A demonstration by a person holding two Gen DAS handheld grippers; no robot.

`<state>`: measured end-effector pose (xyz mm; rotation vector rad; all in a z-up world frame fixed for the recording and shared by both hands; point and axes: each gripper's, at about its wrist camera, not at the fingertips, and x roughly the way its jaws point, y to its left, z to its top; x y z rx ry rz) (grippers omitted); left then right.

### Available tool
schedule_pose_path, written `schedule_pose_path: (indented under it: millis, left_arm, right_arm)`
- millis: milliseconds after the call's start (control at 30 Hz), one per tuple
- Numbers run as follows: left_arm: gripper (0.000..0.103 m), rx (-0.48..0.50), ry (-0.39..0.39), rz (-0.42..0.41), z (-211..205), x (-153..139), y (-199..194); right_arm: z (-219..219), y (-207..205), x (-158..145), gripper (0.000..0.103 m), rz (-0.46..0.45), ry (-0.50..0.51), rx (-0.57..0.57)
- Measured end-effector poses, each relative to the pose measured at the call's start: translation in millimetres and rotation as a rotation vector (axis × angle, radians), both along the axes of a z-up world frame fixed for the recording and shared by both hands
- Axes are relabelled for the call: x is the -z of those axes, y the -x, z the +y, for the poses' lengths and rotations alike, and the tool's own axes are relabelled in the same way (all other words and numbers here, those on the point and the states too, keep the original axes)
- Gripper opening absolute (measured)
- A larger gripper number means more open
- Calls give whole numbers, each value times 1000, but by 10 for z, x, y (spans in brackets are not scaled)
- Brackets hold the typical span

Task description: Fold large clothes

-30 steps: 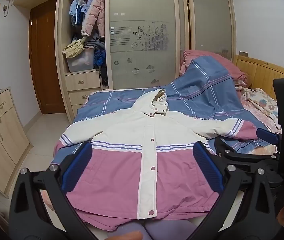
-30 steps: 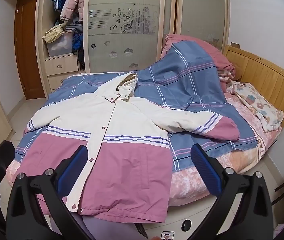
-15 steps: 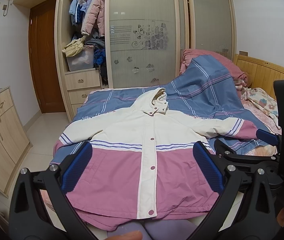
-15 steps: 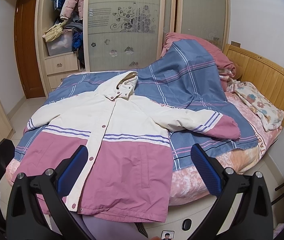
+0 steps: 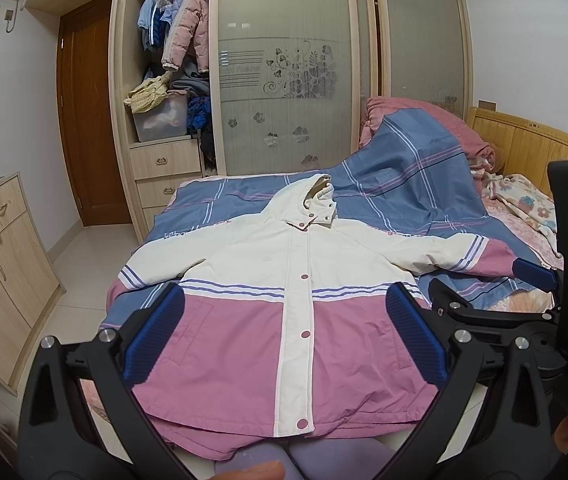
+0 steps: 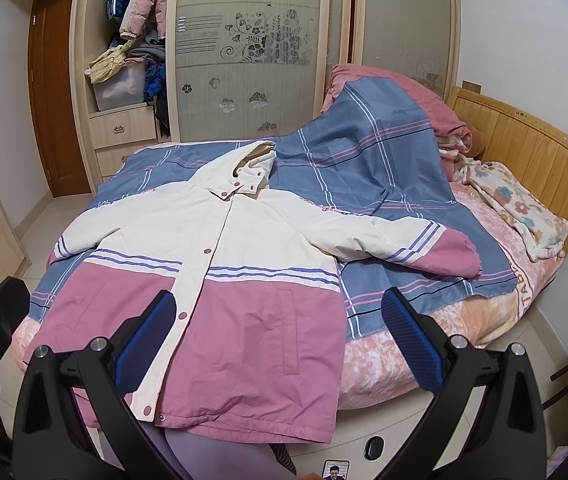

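Both the left gripper (image 5: 284, 336) and the right gripper (image 6: 275, 332) hover spread apart and empty above the hooded jacket (image 6: 211, 256), which lies buttoned and flat at the bed's (image 6: 424, 344) foot edge, where its slick hem could slide off.

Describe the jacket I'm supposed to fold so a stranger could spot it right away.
Start at the bed, covered by a blue plaid quilt. The jacket lies spread flat on it, front up, snapped shut. Unlike the puffy coats in the wardrobe, it is cream above, pink below.
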<state>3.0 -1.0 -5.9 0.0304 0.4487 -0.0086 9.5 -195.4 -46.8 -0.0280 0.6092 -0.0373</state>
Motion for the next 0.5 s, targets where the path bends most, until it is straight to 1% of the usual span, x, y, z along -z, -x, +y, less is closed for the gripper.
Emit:
schedule_pose_path:
  millis: [200,300,500]
  left_arm:
    - [101,-1,-1,3,0,29,2]
    - [101,-1,-1,4,2,117,22]
    - [101,-1,-1,5,1,106,16]
  right_arm:
    - [-3,-2,56,102,8,-3,-2]
    - [-3,-4,69,102,9,-3,-2]
    - [-6,-1,63,102,8,1,-1]
